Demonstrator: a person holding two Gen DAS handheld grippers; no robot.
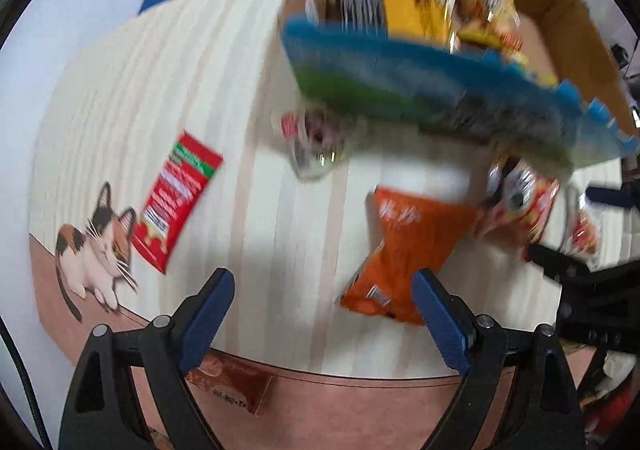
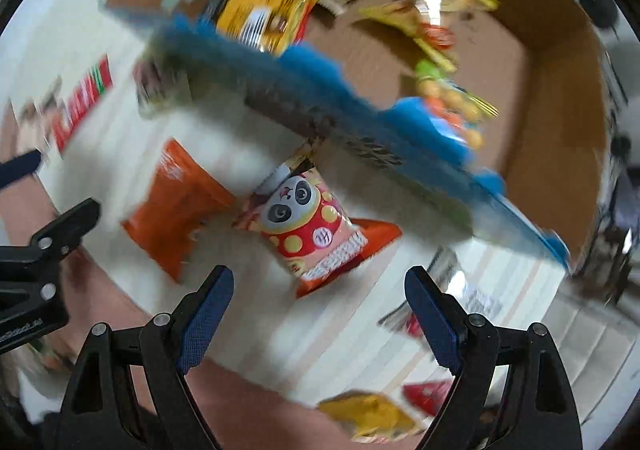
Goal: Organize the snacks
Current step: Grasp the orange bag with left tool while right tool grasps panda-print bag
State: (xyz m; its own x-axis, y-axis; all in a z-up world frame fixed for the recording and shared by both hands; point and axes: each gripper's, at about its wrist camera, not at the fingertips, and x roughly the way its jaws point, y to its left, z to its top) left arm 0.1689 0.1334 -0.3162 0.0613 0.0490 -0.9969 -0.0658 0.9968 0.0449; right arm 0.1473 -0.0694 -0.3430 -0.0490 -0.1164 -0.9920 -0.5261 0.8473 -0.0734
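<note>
Your left tongs (image 1: 324,314) stand wide open and hold nothing; your right tongs (image 2: 318,308) stand likewise, parted wide and empty. Both hover above the pale striped desk (image 1: 120,89).

The crinkled orange foil snack bag (image 1: 404,250) lies flat on the desk just ahead of the left tongs, with the red-and-white panda-print pouch (image 2: 310,228) touching or overlapping its far side. Both look light, air-filled and soft; expect the film to slip and the contents to crush. Take either by a sealed end seam, not across the belly.

The large flat blue-and-green packet (image 1: 420,89) appears to be in the air, or tipping over the near wall of the open brown cardboard box (image 1: 568,21); blur prevents certainty. Yellow bags (image 1: 416,1) already lie inside the box.

The slim red rectangular packet (image 1: 176,201) lies apart to the left, beside the printed calico cat (image 1: 96,250). It looks thin; pinch it at an edge.
</note>
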